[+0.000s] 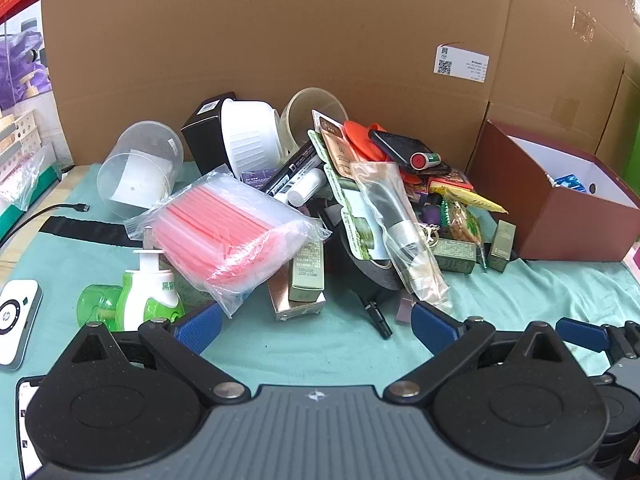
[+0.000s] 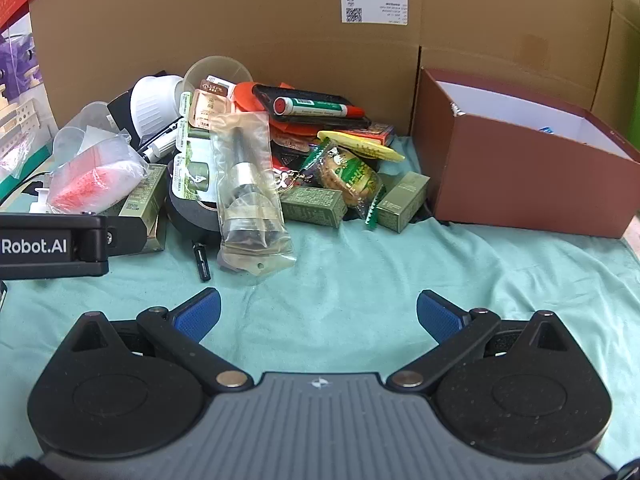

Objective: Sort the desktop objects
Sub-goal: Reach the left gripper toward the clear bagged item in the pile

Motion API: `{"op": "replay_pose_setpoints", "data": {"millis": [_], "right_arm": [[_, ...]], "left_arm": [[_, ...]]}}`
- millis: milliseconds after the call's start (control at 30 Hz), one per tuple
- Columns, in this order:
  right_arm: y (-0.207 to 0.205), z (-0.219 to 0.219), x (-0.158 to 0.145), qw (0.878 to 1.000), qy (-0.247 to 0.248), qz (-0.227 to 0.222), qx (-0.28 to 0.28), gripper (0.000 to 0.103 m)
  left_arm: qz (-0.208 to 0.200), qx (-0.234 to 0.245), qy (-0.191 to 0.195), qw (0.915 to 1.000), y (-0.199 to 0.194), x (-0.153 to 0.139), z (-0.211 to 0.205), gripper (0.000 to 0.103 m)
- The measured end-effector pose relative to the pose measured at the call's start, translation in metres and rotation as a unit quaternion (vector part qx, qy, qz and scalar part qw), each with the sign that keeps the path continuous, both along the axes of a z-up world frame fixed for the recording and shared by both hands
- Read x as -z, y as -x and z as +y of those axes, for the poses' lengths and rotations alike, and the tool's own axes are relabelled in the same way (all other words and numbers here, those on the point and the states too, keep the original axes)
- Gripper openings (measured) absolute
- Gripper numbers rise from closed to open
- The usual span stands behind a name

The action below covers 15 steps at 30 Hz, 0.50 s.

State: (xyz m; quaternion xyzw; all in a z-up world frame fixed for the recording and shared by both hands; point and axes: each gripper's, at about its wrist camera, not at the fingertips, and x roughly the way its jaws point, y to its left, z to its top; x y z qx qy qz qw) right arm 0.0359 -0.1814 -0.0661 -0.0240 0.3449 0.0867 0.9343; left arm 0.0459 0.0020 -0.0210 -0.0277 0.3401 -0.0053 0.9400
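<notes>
A heap of desk clutter lies on a teal cloth (image 1: pixel 280 344) (image 2: pixel 360 272). It holds a bag of pink straws (image 1: pixel 224 228) (image 2: pixel 92 178), a clear pouch with a brush (image 1: pixel 400 224) (image 2: pixel 248 184), small green boxes (image 1: pixel 456 254) (image 2: pixel 314 206), a snack packet (image 2: pixel 352 176), a red-capped marker (image 2: pixel 316 108) on a black phone (image 1: pixel 408 150), a white bowl (image 1: pixel 250 138) and a green-and-white bottle (image 1: pixel 148 292). My left gripper (image 1: pixel 316 326) stands open in front of the heap, nothing between its fingers. My right gripper (image 2: pixel 318 314) is open over bare cloth.
A brown box (image 1: pixel 560 216) (image 2: pixel 528 176) with a white inside stands at the right. A cardboard wall (image 1: pixel 280 40) closes off the back. A white device (image 1: pixel 16 316) and a cable (image 1: pixel 52 210) lie at the left. The left gripper's body (image 2: pixel 52 246) shows at the right wrist view's left edge.
</notes>
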Motion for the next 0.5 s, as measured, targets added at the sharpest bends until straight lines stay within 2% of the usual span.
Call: {"op": "replay_pose_setpoints", "data": {"millis": [333, 400, 500], "right_arm": [[-0.02, 0.006, 0.007, 0.999, -0.023, 0.015, -0.034, 0.101], [-0.023, 0.006, 0.007, 0.998, -0.033, 0.018, -0.042, 0.101], [-0.027, 0.008, 0.007, 0.998, -0.034, 0.013, -0.057, 0.101]], "left_arm": [[0.006, 0.007, -0.018, 0.9998, -0.014, 0.008, 0.004, 0.103], [0.004, 0.025, -0.006, 0.9996, -0.013, 0.009, 0.008, 0.103], [0.005, 0.026, 0.026, 0.9993, -0.016, 0.008, 0.016, 0.102]]}}
